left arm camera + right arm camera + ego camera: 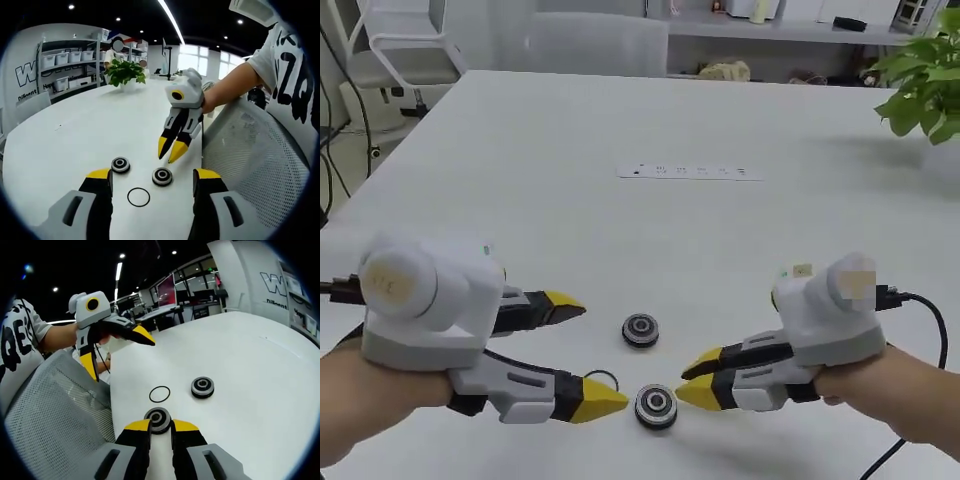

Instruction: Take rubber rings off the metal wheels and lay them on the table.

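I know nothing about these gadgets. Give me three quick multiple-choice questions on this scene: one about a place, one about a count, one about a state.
1. Where is the loose rubber ring?
A. flat on the table near the wheels
B. hung on a jaw
C. in the plant pot

2. How many metal wheels lie on the table?
A. one
B. two
C. four

3. How is the left gripper?
A. shut on a wheel
B. shut, empty
C. wide open, gripping nothing

Answers: 1 A, the ring lies flat on the tabletop by the wheels. 2 B, two wheels show in all three views. 3 C, its jaws stand far apart and clamp nothing.
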